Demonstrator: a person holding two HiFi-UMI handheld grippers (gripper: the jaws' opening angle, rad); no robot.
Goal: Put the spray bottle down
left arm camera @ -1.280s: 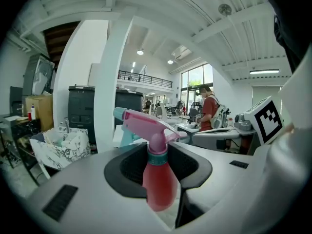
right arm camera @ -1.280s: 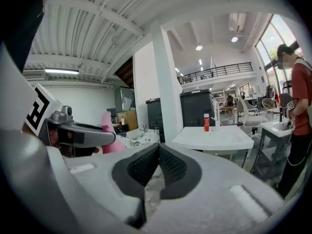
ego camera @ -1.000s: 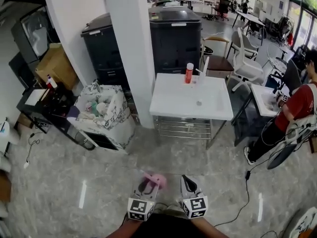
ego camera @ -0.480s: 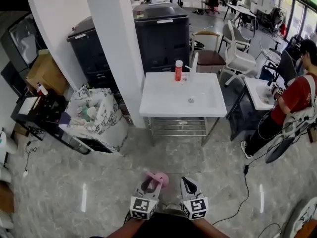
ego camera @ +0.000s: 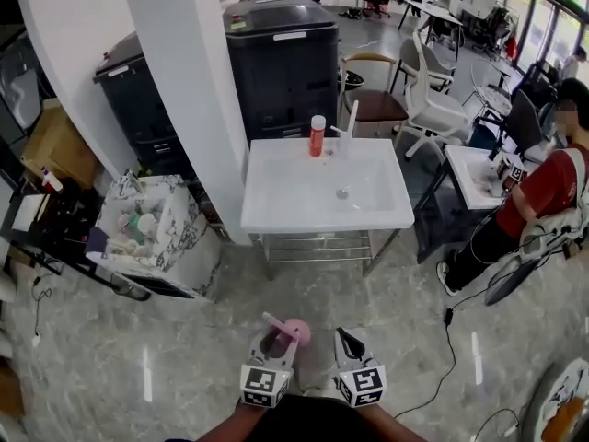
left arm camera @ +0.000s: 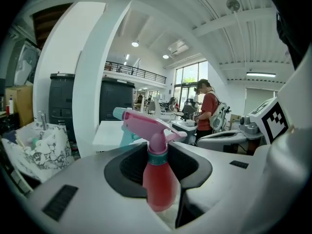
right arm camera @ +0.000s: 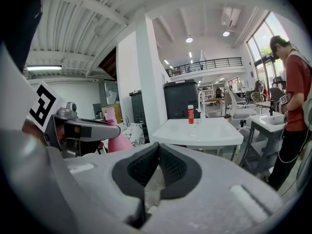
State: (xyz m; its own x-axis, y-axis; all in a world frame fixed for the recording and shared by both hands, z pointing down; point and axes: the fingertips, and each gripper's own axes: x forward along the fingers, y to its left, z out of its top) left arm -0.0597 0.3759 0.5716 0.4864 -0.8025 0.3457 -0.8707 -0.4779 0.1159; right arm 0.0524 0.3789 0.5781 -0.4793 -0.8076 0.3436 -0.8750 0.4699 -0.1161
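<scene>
A pink spray bottle (left arm camera: 158,179) with a pink trigger head and a teal nozzle stands upright between the jaws of my left gripper (left arm camera: 158,155), which is shut on its body. In the head view the bottle (ego camera: 287,332) and left gripper (ego camera: 276,341) are low in the middle, over the marble floor. My right gripper (ego camera: 348,343) is beside it on the right, apart from it. Its pads meet with nothing between them (right arm camera: 157,152). The bottle (right arm camera: 114,140) also shows at the left of the right gripper view. Ahead stands a white table (ego camera: 304,205).
A red bottle (ego camera: 317,136) and a small clear thing stand on the table. A white pillar (ego camera: 198,90), a black cabinet (ego camera: 285,63) and a marble-patterned box (ego camera: 152,233) lie ahead left. A person in red (ego camera: 543,191) sits right. A cable (ego camera: 451,357) crosses the floor.
The white table has drawn nearer and shifted left in the head view as both grippers travel forward. The bottle stays held in the left gripper.
</scene>
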